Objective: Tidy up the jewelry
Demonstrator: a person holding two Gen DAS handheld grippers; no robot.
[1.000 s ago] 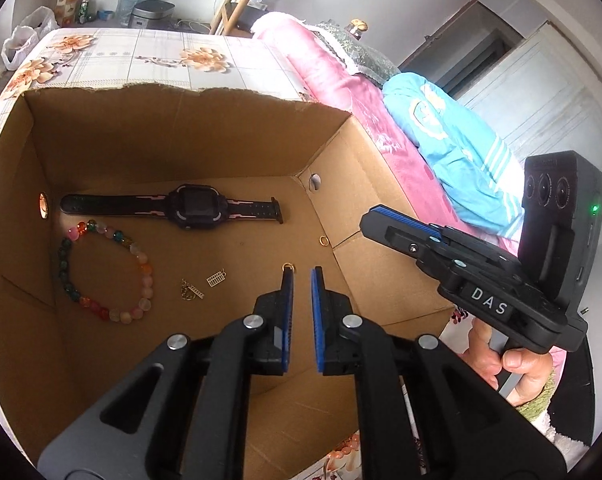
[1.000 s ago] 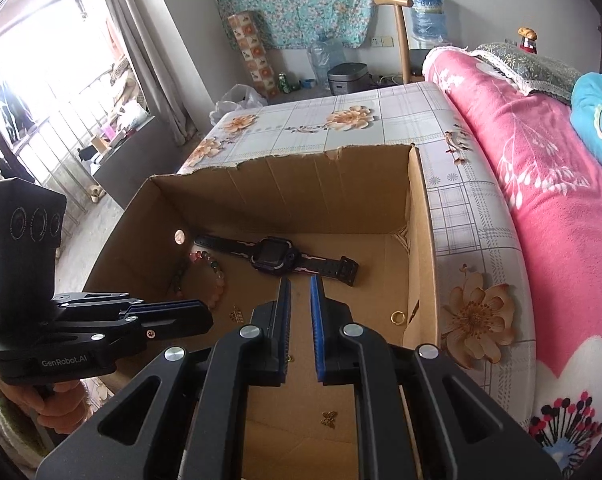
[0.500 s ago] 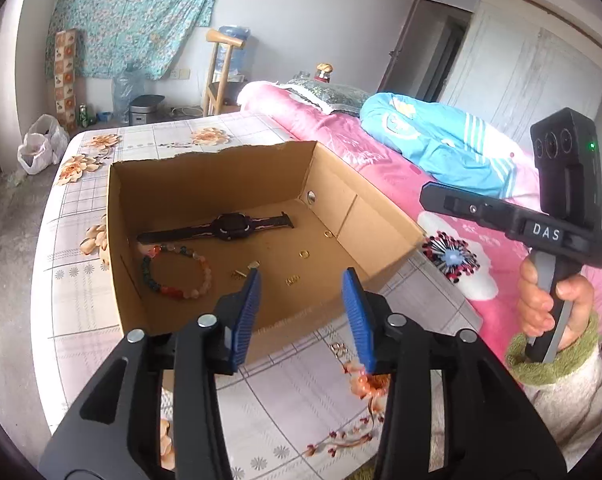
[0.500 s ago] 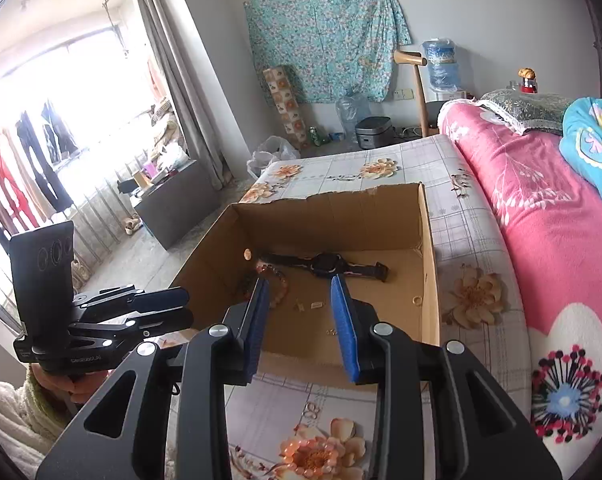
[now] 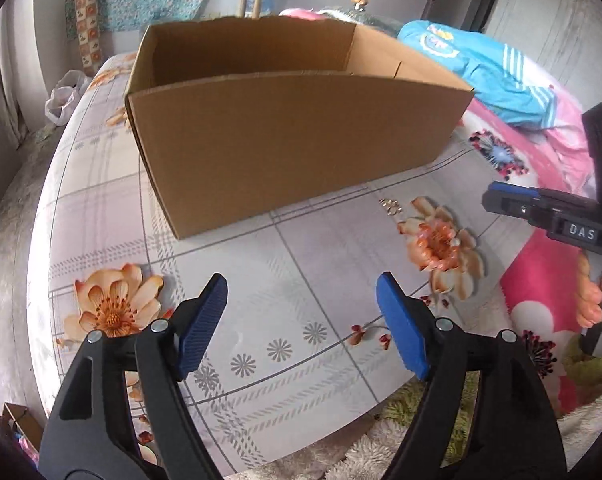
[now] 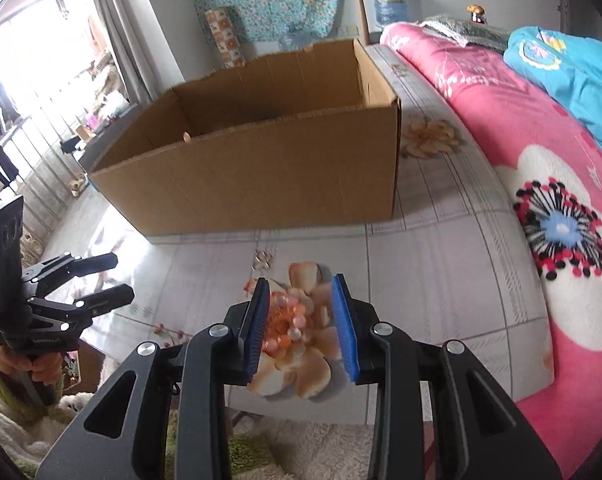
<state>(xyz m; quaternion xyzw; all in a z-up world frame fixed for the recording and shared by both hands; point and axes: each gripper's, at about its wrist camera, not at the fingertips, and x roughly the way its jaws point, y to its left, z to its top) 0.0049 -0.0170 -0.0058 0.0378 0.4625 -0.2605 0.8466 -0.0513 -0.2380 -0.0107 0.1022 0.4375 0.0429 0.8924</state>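
A brown cardboard box (image 5: 293, 136) stands on the floral tablecloth; it also shows in the right wrist view (image 6: 261, 176). Its contents are hidden by the near wall. A small gold jewelry piece (image 5: 391, 205) lies on the cloth in front of the box, also in the right wrist view (image 6: 263, 260). A pale bead bracelet (image 6: 289, 320) lies on an orange printed flower, between the right gripper's fingers in that view. My left gripper (image 5: 301, 320) is open wide and empty above the cloth. My right gripper (image 6: 303, 328) is open and empty, low over the bracelet.
The table (image 5: 261, 288) has a plaid cloth with orange flowers. A pink flowered blanket (image 6: 541, 184) and a blue garment (image 6: 573, 68) lie to the right. The table's near edge is just below both grippers.
Both grippers have pulled back out of the box and dropped low in front of it. Both jaws have opened from nearly shut to wide. The box's inside is no longer seen.
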